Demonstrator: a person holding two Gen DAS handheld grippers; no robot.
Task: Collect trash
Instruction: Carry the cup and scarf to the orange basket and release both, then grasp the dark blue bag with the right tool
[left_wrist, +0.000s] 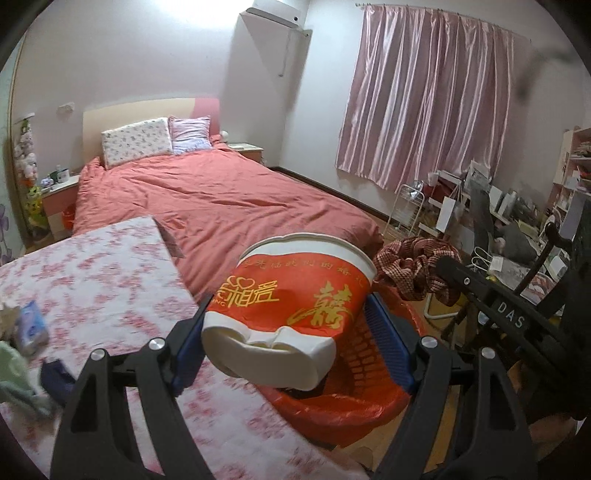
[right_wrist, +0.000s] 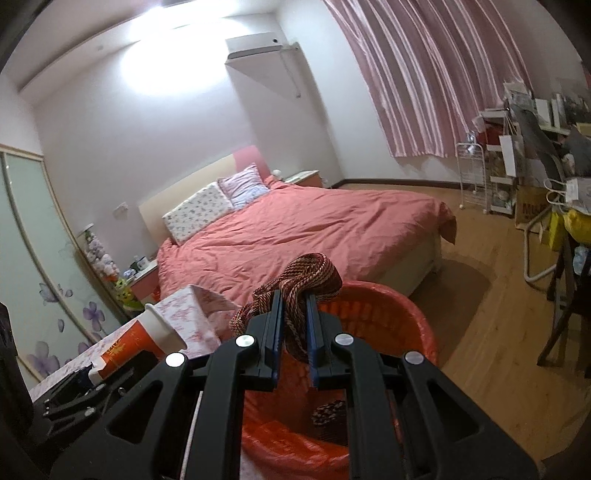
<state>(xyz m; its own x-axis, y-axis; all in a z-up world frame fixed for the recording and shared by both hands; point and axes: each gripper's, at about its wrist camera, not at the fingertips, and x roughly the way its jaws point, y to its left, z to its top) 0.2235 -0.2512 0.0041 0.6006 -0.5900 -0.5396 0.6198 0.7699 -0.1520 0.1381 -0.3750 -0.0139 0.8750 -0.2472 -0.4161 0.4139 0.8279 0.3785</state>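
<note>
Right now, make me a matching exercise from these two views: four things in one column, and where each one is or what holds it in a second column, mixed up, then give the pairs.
Things:
1. paper cup
2. braided cloth
3. red-lined bin
4. blue packet

Places:
A. on the flowered tabletop
B. pinched in the right tool
C. on the floor beside the table, below both tools
D. between the pads of the left tool

Pairs: 1-D, 2-B, 3-C, 4-A
</note>
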